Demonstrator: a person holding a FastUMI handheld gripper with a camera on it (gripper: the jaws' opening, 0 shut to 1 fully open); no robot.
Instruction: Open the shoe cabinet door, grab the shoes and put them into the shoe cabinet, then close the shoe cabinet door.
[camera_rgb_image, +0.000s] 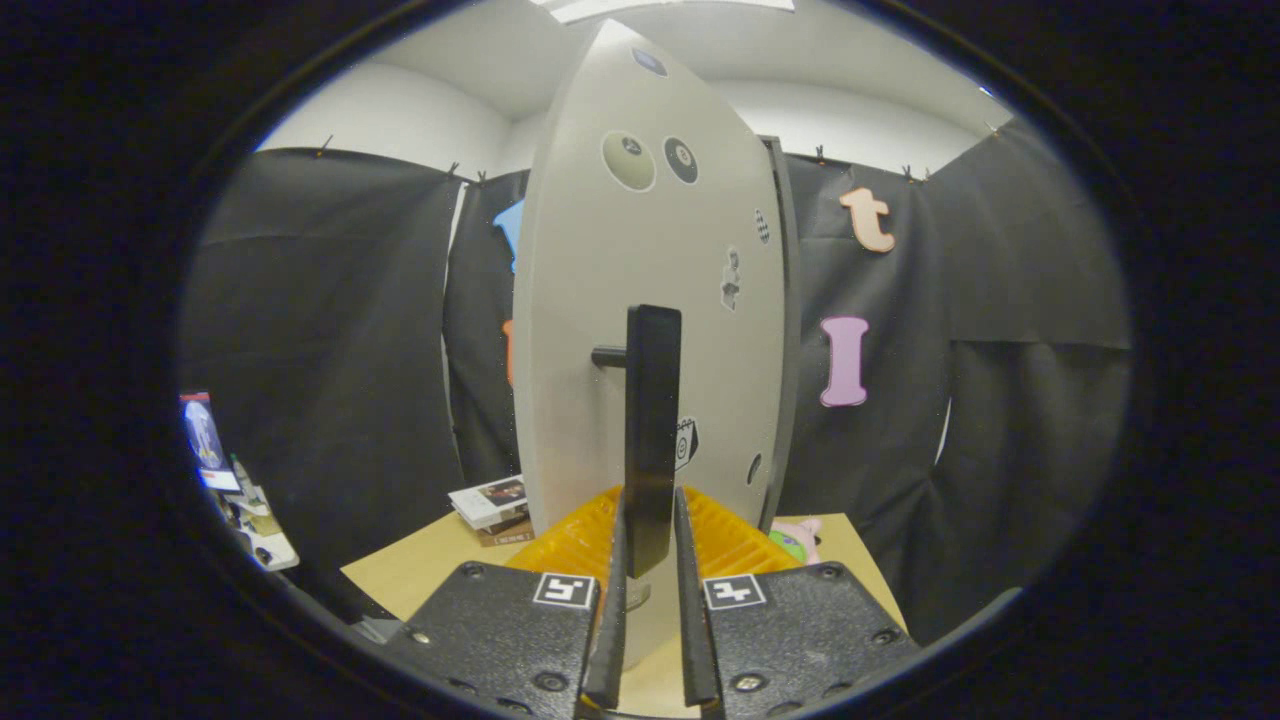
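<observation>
A pale grey cabinet door (650, 300), smooth and dotted with small stickers, is seen straight ahead of the gripper (650, 540). Its dark, flat bar handle (652, 430) stands upright and is clamped between the two fingers near its lower end. A yellow ribbed tray (580, 540) lies on the wooden table (420, 570) beneath, with stacked books (490, 505) beside the door and a pink-and-green toy (797, 540) behind it.
</observation>
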